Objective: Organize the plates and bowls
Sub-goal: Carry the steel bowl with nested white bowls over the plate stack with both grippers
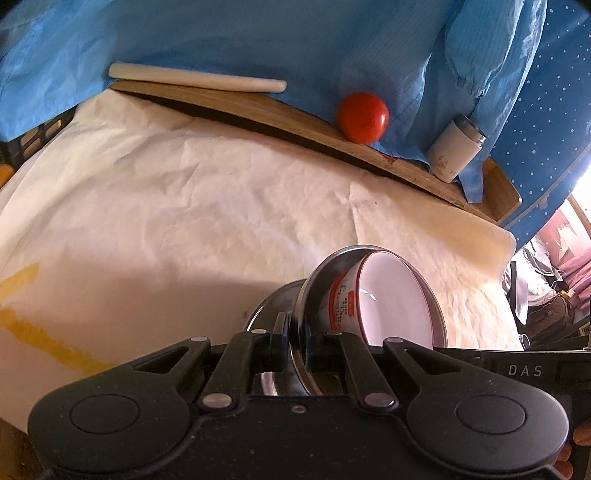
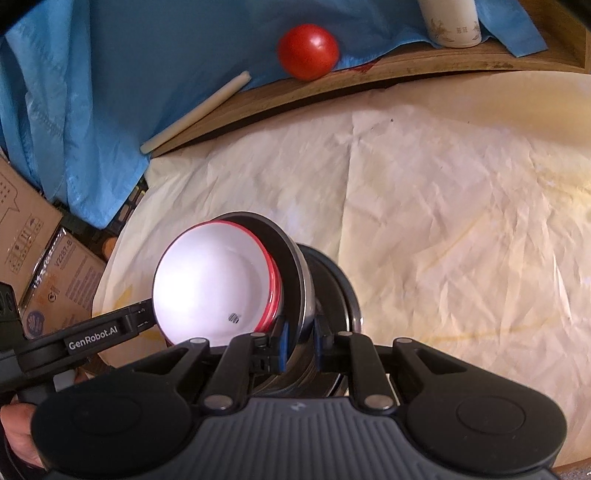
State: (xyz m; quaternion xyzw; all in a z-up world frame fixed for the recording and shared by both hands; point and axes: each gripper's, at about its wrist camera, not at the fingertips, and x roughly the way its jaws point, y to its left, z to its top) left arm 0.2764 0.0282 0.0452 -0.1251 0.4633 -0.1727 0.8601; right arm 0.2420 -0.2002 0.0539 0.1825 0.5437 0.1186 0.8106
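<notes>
A white bowl with a red rim (image 1: 391,306) (image 2: 210,284) sits nested in a steel bowl (image 1: 314,288) (image 2: 295,258). A steel plate (image 1: 267,302) (image 2: 341,291) lies under the steel bowl. My left gripper (image 1: 297,339) is shut on the steel bowl's rim. My right gripper (image 2: 301,341) is shut on the same rim from the opposite side. Each gripper shows at the edge of the other's view: the left gripper (image 2: 146,314) reaches the bowls from the left, and the right gripper's body (image 1: 524,369) lies behind them. The stack is over crumpled white paper (image 1: 184,206) (image 2: 443,221).
Along the paper's far edge a wooden board (image 1: 332,133) (image 2: 332,85) carries a red tomato (image 1: 362,117) (image 2: 308,51), a white tumbler (image 1: 452,151) (image 2: 452,22) and a white rod (image 1: 195,79) (image 2: 195,112). Blue cloth (image 1: 258,37) hangs behind. Cardboard boxes (image 2: 33,236) stand at the left.
</notes>
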